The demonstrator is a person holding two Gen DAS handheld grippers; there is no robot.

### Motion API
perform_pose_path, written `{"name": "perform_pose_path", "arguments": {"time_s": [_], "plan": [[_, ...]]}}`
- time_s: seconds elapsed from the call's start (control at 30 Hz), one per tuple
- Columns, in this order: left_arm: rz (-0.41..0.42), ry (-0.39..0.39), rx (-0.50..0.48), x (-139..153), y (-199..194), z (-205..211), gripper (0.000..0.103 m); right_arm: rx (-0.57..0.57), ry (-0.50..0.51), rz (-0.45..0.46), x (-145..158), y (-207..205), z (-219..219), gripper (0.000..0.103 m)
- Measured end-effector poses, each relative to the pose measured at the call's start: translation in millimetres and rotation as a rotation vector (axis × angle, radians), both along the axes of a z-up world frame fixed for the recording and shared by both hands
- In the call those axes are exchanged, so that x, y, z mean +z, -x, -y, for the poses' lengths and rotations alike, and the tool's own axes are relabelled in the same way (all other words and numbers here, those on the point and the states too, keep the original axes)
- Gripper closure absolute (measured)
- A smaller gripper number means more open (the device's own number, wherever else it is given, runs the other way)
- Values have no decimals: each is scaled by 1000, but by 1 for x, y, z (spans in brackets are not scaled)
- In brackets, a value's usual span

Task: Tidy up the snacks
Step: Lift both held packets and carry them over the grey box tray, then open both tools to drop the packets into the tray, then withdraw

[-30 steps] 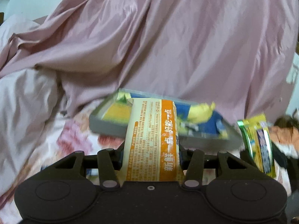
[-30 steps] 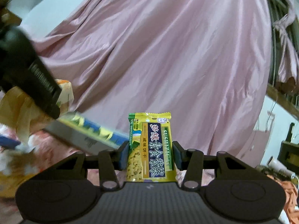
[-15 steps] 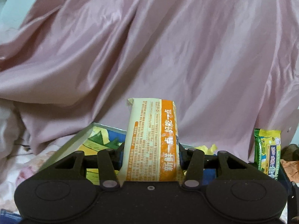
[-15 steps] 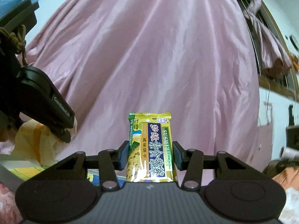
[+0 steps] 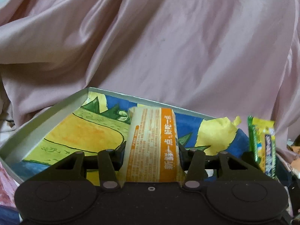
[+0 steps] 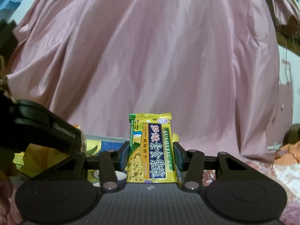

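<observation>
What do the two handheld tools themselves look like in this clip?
Both alike: matte black plastic. The left tool and right tool each have triangular cut-out linkage arms, silver pivot pins, round embossed discs on a wide base, and blue finger pads. No cables or sleeves visible.

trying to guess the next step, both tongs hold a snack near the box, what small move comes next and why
Probably lower the left tongs and release the orange packet into the box: it already hangs over the open box, while the green packet sits off to the right.
</observation>
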State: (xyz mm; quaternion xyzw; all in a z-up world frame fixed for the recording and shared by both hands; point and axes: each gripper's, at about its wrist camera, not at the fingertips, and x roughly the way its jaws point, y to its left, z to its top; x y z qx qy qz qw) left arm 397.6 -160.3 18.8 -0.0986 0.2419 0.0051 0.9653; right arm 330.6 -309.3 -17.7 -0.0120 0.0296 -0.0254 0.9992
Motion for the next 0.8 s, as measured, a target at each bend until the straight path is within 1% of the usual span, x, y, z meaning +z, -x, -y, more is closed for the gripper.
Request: {"name": "perform_pose_path", "arguments": {"time_s": [0.1,0.23,0.3,0.33,0.4,0.47,0.5,0.57,0.6,0.63,0.7,0.77,0.8], "plan": [[7,-7,-11,-1,1,2,51,0,-26,-26,-5,-5,5,50],[9,-1,-13,-9,-4,0,50,4,-22,-33,-6,-5,3,50],[10,3,-14,-8,-4,1,46,7,-25,-34,-5,-7,3,48],[11,9,-16,-8,-3,1,42,8,-27,-31,-3,-8,4,46],[21,21,-23,-5,-1,1,34,9,-25,-29,-3,-8,3,42],[41,24,-19,-3,3,0,22,15,-26,-19,-3,-7,3,35],[54,30,-19,-1,5,0,20,17,-23,-15,-4,-7,2,32],[77,39,-20,5,10,-2,11,17,-21,-9,-3,-6,0,22],[87,41,-16,9,13,-3,8,19,-21,-6,-3,-4,0,20],[101,44,-8,12,17,-4,3,20,-19,-3,-1,-2,-1,17],[117,57,2,20,25,-7,1,13,-17,8,3,7,-1,13],[129,64,4,28,33,-10,1,4,-26,24,12,16,1,6],[137,62,6,33,38,-11,1,-3,-31,35,19,23,2,5]]}}
